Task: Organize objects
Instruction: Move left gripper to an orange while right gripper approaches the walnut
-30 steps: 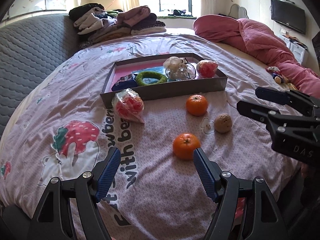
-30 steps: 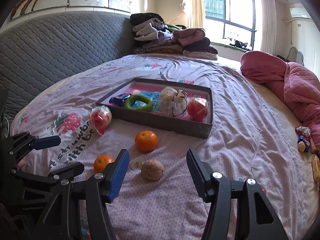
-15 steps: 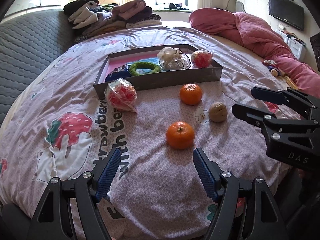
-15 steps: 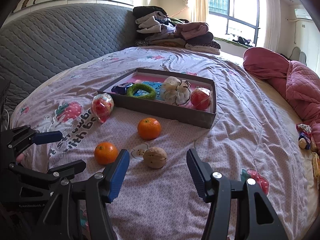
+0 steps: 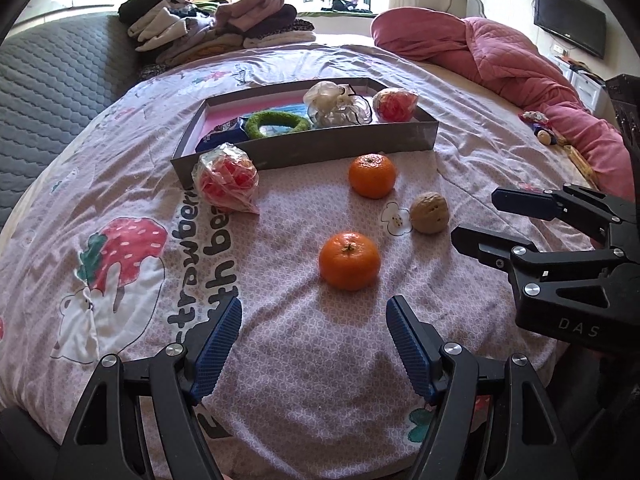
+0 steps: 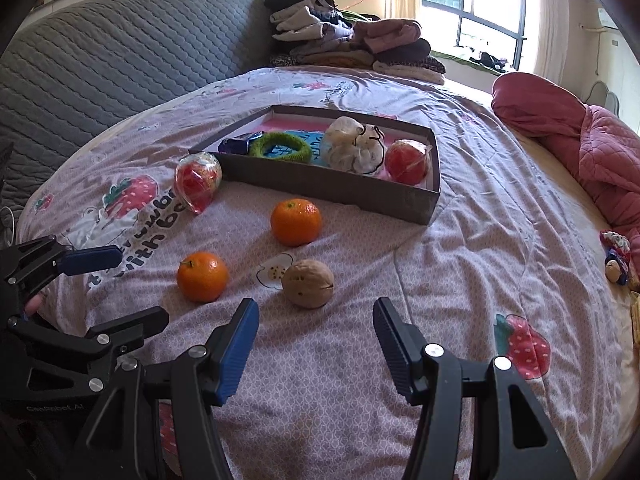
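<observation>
Since a second ago both grippers have come down and forward, so the loose things on the bed now sit nearer their fingers. The left gripper (image 5: 314,342) is spread wide and holds nothing; the near tangerine (image 5: 349,260) lies just beyond its gap. The right gripper (image 6: 316,342) is equally wide and empty, with the walnut (image 6: 307,283) just past its fingertips. Farther out a second tangerine (image 5: 372,175) and a wrapped red ball (image 5: 226,177) rest on the bedspread (image 5: 120,184) beside the near wall of the shallow box (image 5: 340,146), the ball touching its left corner. Inside are a green ring (image 5: 277,123), a white pouch (image 5: 334,104) and another wrapped red ball (image 5: 395,104). This looks like the approach before picking; next, each gripper probably needs to straddle its target and close.
</observation>
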Available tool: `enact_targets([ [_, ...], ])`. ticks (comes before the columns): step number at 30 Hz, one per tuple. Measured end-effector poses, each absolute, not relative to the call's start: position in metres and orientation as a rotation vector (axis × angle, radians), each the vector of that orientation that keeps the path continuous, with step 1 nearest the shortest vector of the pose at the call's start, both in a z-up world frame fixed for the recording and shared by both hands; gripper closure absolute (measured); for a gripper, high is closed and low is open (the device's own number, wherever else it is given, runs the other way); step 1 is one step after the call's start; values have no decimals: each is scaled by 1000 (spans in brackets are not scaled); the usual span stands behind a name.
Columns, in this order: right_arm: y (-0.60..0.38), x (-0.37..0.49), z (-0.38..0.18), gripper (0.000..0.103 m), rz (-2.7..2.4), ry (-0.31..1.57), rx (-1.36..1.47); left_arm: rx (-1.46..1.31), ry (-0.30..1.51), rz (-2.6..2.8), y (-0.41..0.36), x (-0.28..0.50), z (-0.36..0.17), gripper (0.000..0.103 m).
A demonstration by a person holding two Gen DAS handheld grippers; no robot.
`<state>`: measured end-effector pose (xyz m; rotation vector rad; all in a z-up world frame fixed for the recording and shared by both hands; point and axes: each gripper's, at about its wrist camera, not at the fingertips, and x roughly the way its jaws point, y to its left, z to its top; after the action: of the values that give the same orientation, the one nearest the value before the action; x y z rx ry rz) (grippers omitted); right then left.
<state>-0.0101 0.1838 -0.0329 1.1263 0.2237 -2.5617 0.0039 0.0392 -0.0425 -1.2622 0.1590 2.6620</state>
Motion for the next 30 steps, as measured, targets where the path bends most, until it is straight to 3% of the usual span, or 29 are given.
enact_targets([
  [30, 180, -24, -42, 44, -2534, 218, 1156, -1221, 131, 2662, 44, -22, -54, 27],
])
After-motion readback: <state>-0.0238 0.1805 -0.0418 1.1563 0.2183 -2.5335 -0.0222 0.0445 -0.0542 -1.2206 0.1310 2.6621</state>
